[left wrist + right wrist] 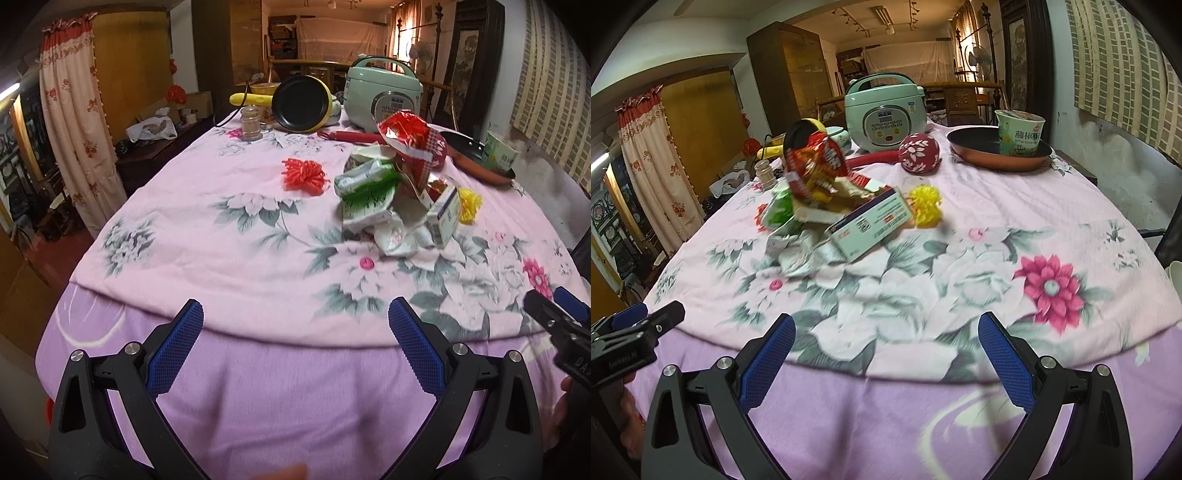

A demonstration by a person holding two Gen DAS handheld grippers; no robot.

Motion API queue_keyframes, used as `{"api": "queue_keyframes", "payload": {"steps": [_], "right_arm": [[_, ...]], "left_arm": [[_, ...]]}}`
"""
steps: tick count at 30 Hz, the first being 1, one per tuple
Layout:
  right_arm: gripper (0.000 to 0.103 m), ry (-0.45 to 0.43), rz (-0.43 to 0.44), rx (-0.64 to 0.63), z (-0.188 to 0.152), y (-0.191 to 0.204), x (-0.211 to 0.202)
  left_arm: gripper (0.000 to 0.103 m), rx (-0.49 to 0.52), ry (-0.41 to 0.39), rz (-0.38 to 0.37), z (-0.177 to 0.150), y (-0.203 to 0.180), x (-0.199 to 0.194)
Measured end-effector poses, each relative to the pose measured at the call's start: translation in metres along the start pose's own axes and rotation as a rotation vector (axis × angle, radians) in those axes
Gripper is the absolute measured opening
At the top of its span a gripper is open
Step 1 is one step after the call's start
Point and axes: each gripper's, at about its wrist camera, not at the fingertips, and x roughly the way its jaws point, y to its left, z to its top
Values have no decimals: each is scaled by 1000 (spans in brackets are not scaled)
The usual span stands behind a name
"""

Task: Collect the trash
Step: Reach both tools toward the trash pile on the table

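A heap of trash lies on the pink flowered tablecloth: a red snack bag, green and white wrappers, a small carton. In the right wrist view the same heap shows the red bag and the carton lying flat. My left gripper is open at the table's near edge, well short of the heap. My right gripper is open too, with nothing between its fingers. Each gripper shows at the edge of the other's view.
Beside the heap lie a red scrubber and a yellow scrubber. At the back stand a green rice cooker, a yellow-rimmed pan, a glass jar, a red patterned ball and a copper pan holding a noodle cup. A wall runs along the right.
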Motion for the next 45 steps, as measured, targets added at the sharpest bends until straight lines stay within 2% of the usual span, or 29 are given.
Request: {"api": "queue_keyframes", "payload": {"steps": [2,3,7,10,14,20,23,26,30,35,38,43,45], "right_arm": [[98,9,11,27,12,-10,2],[98,11,16,45,19,-15,2],[98,20,77,171,49,-39,6],[98,40,113,252,72,-47,14],[98,45,75,236,93,-37,36],[98,164,92,253,101,-24,95],[98,214,113,277,101,-19,120],[98,245,130,302,103,-14,141],[98,264,138,333,105,-8,155],[98,295,112,314,105,-1,171],[90,307,109,314,105,-1,177],[89,331,116,322,101,2,187],[85,336,135,348,100,0,190]], "left_arm": [[97,-4,-5,31,11,1,8],[97,-5,-2,23,17,1,13],[97,18,45,-86,42,-6,36],[97,21,51,-154,64,-15,47],[97,21,49,-218,87,-31,65],[97,125,33,-201,79,-53,94],[97,153,-3,-184,76,-53,92],[97,130,16,-196,77,-49,97],[97,73,83,-259,78,-41,106],[97,43,96,-230,78,-35,109],[97,19,114,-227,78,-30,112],[97,15,138,-231,76,-30,116],[97,20,146,-230,75,-31,118]]}}
